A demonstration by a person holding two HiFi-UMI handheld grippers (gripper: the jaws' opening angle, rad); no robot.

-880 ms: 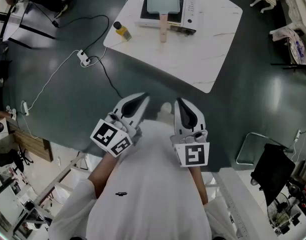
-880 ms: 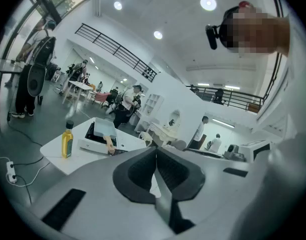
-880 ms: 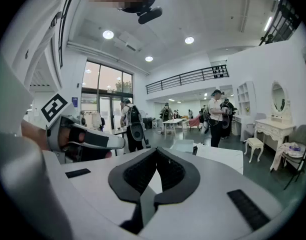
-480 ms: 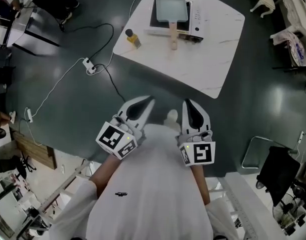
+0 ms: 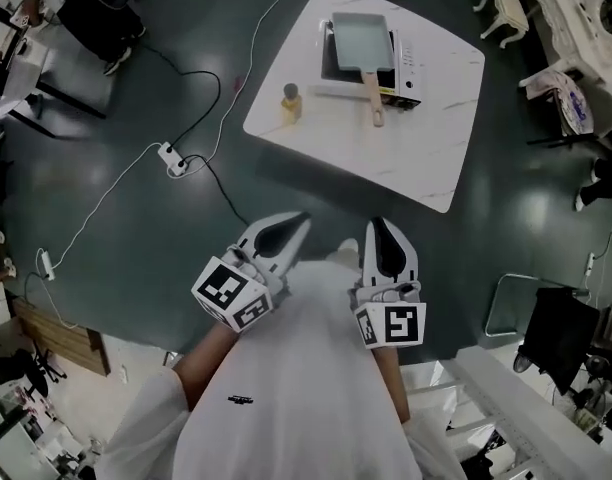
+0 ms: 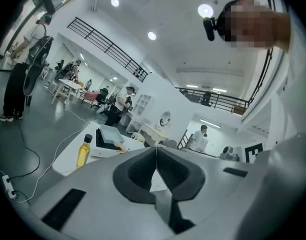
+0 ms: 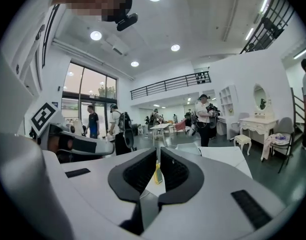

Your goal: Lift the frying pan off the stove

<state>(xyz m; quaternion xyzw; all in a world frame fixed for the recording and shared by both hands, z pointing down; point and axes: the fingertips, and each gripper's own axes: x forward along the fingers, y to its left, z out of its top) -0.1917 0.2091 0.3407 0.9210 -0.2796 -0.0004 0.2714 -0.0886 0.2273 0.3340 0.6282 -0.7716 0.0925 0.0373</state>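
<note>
A rectangular grey frying pan [image 5: 361,40] with a wooden handle [image 5: 372,98] sits on a white single-burner stove [image 5: 406,63] at the far side of a white table [image 5: 426,148]. In the left gripper view, the pan [image 6: 111,133] is small and distant on the stove. Both grippers are held close to the person's chest, far from the table. My left gripper [image 5: 302,218] is shut and empty. My right gripper [image 5: 376,224] is also shut, with nothing in it.
A yellow oil bottle [image 5: 291,101] stands on the table left of the stove; the bottle [image 6: 83,151] also shows in the left gripper view. A power strip [image 5: 171,155] with cables lies on the dark floor. A white chair [image 5: 501,8] stands beyond the table. People stand in the background.
The table with the pan has slid to the right and slightly lower in the head view as the person moved. Both grippers stay shut by the chest.
</note>
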